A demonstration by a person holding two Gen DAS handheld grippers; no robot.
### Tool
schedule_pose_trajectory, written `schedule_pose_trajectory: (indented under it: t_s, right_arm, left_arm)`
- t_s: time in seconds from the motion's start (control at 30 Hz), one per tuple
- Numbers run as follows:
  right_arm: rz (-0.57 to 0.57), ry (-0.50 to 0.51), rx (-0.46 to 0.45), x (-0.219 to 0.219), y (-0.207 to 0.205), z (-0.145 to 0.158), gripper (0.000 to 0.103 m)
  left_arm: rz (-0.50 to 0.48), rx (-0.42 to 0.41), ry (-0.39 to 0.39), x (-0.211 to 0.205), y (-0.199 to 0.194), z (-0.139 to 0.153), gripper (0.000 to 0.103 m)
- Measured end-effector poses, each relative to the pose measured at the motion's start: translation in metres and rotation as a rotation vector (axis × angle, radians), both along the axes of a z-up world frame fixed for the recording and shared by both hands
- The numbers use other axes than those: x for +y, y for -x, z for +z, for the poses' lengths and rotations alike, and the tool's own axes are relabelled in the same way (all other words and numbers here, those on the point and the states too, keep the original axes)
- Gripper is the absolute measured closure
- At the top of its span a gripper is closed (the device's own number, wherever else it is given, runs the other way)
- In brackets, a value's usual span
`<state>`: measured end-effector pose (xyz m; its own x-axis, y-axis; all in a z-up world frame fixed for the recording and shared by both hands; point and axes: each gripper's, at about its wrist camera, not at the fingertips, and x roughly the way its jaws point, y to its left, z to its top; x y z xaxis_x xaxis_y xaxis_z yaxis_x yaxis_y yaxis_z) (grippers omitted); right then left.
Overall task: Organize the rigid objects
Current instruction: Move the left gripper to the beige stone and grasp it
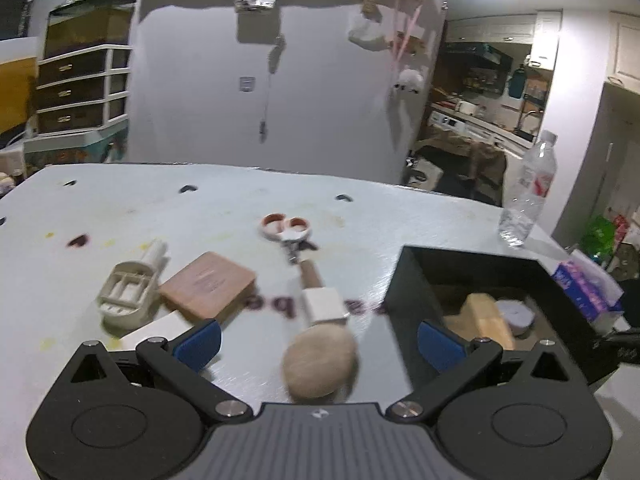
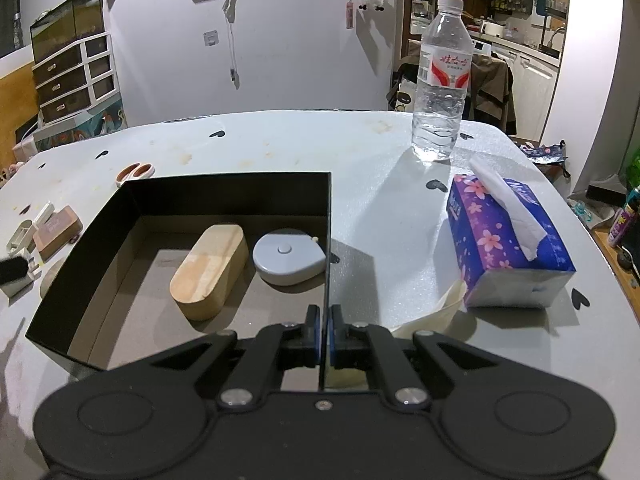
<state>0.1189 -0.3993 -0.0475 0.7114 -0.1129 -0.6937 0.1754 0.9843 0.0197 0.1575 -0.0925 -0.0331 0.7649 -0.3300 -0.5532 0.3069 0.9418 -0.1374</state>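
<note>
My left gripper (image 1: 319, 342) is open above the table, with a wooden spoon (image 1: 320, 354) lying between its blue pads. Beyond it lie scissors (image 1: 289, 232), a pink-brown flat box (image 1: 208, 285) and a beige plastic holder (image 1: 128, 296). A black box (image 2: 224, 190) stands at the right in the left wrist view (image 1: 416, 280). Inside it are a wooden oval block (image 2: 208, 270) and a grey tape measure (image 2: 289, 256). My right gripper (image 2: 325, 334) is shut on the black box's right wall, near its front corner.
A water bottle (image 2: 440, 76) stands at the table's far right. A purple tissue box (image 2: 508, 240) lies right of the black box, with a crumpled tissue (image 2: 436, 312) beside it. A drawer unit (image 2: 72, 76) stands beyond the table at the left.
</note>
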Motion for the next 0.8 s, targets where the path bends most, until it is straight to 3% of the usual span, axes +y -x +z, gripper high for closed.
schedule_pose_trajectory:
  t_s: [0.27,0.5,0.8]
  right_arm:
    - [0.0,0.001,0.0,0.0,0.0,0.0,0.099]
    - [0.0,0.001,0.001,0.0,0.0,0.0,0.099]
    - [0.0,0.0,0.001,0.0,0.0,0.0,0.099]
  left_arm:
    - [-0.046,-0.004,-0.066,0.002,0.003,-0.025,0.003]
    - [-0.11,0.023,-0.088,-0.014,-0.012,-0.041,0.021]
    - [-0.122,0.014,-0.152,-0.024,-0.033,-0.053,0.033]
